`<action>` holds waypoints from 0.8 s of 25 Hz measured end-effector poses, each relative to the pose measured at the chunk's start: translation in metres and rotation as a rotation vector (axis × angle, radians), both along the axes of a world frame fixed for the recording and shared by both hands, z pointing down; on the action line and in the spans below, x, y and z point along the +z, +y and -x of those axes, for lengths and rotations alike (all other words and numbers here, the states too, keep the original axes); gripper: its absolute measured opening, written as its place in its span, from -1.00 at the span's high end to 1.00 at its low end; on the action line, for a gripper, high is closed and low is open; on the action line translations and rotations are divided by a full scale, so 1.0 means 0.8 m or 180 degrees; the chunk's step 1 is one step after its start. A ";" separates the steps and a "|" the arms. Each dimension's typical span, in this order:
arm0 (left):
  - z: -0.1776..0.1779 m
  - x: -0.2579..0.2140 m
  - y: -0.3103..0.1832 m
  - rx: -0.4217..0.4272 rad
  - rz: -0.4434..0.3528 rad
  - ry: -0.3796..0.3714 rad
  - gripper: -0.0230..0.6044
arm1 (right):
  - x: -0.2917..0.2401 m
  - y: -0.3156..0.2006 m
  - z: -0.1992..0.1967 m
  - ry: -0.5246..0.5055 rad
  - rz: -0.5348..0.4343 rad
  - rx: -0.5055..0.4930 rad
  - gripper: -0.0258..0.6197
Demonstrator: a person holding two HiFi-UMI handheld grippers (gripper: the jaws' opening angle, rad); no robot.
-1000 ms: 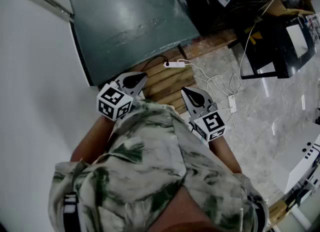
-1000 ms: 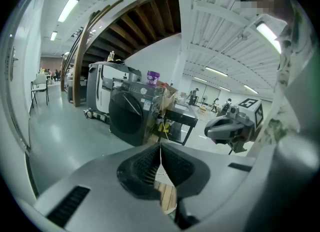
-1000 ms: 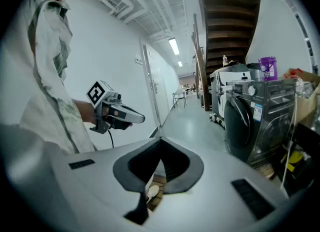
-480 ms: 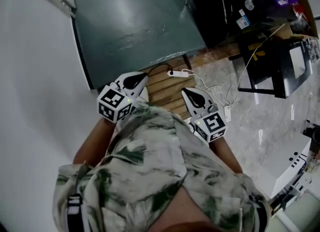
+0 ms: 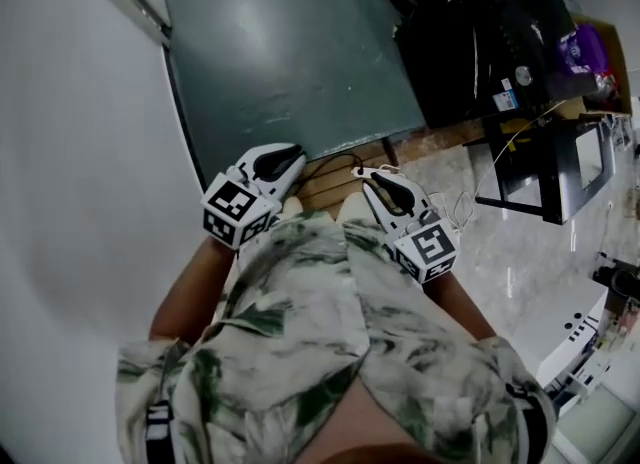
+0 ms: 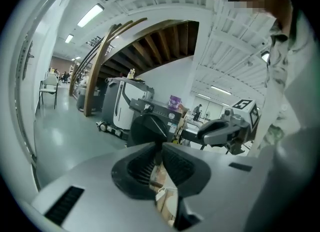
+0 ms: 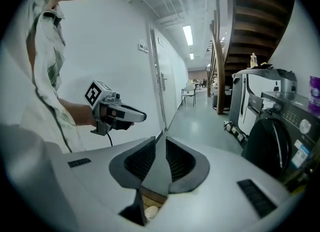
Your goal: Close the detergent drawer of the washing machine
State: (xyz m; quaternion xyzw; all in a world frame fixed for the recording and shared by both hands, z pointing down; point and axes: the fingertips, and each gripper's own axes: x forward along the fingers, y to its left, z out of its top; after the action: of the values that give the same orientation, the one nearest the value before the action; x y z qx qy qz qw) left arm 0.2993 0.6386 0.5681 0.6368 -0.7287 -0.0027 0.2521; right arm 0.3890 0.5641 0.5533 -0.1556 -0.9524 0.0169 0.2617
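A dark washing machine with a round door stands ahead, right of centre in the left gripper view and at the right edge in the right gripper view. I cannot make out its detergent drawer. From the head view, my left gripper and right gripper are held side by side in front of the person's patterned shirt, both far from the machine. The left gripper's jaws are just starting to part, tips still together with nothing between them. My right gripper is shut and empty.
A grey-green floor panel lies ahead, with wooden slats at its near edge. White cables trail over the tiles beside a black stand. A white wall runs along the left. A wooden staircase rises behind the machines.
Both grippers have travelled forward together across the floor, staying side by side. The dark machines and black stand are nearer in the head view, and the white power strip is hidden behind the right gripper.
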 end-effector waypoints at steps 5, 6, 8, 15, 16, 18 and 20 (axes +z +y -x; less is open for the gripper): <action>0.053 -0.014 -0.005 -0.0102 -0.0025 -0.0026 0.56 | -0.012 -0.003 0.051 0.0084 -0.0029 -0.0027 0.54; 0.065 -0.012 -0.009 -0.0125 -0.0028 -0.0013 0.54 | -0.010 -0.010 0.063 0.0095 -0.0016 -0.0012 0.54; 0.094 -0.009 -0.023 -0.0161 -0.0024 0.0004 0.49 | -0.005 -0.025 0.097 0.0072 0.0023 0.0018 0.55; 0.234 0.002 -0.105 -0.0150 0.0199 0.0027 0.47 | 0.012 -0.107 0.245 0.0081 0.0168 0.0025 0.61; 0.255 -0.005 -0.127 -0.0123 0.0239 0.0021 0.47 | 0.007 -0.126 0.268 0.0088 0.0199 0.0033 0.61; 0.293 -0.026 -0.174 -0.0060 0.0297 0.0015 0.47 | -0.008 -0.170 0.309 0.0109 0.0228 0.0059 0.63; 0.329 -0.052 -0.220 0.0006 0.0337 -0.0050 0.47 | -0.033 -0.215 0.347 0.0091 0.0262 0.0134 0.63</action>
State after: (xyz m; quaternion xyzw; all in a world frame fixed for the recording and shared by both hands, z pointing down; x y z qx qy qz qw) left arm 0.0360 0.4629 0.5264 0.6232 -0.7292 0.0411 0.2797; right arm 0.1117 0.3925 0.5268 -0.1459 -0.9501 0.0638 0.2683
